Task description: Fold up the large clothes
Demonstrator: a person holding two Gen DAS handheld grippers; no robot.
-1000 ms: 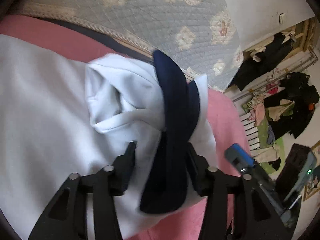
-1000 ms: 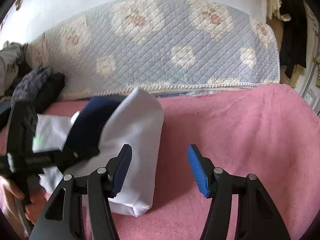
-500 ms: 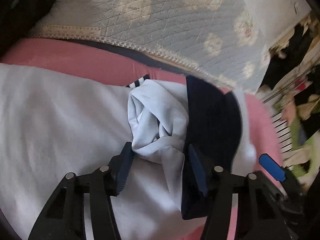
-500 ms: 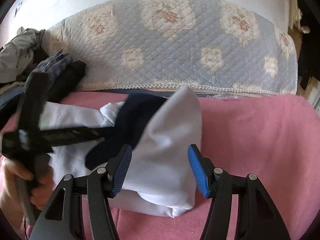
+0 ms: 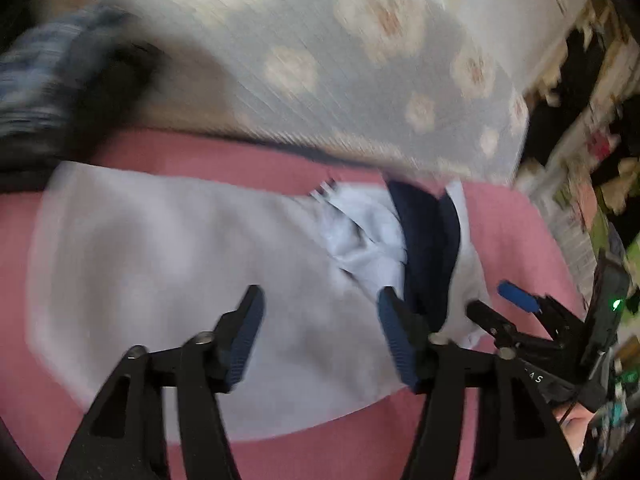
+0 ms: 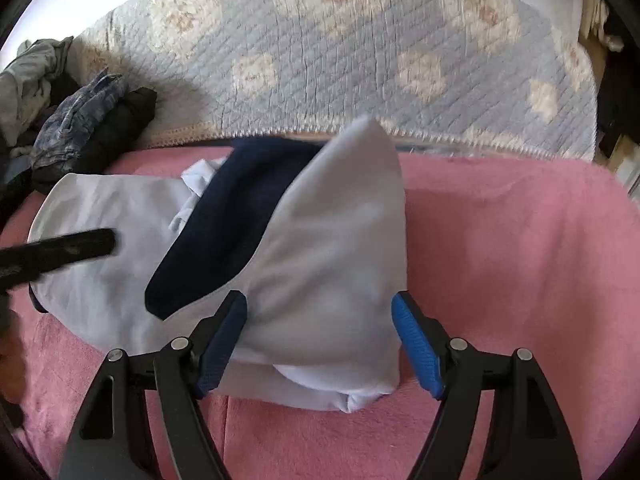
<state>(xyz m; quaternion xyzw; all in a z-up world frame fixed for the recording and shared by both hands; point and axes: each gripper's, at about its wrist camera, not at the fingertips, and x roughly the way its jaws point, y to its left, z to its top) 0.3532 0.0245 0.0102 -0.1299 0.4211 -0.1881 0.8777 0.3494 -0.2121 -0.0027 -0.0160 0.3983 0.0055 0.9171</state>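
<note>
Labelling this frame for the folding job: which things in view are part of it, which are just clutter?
In play:
- white garment with navy panel
- pink blanket under it
- left gripper, right gripper, both opening, nothing pinched

Clutter:
- quilted floral cover
- dark clothes pile
- clothes rack

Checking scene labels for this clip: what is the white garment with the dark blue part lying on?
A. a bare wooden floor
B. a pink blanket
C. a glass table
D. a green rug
B: the white garment lies on a pink blanket, which shows all around its edges in both wrist views.
</note>
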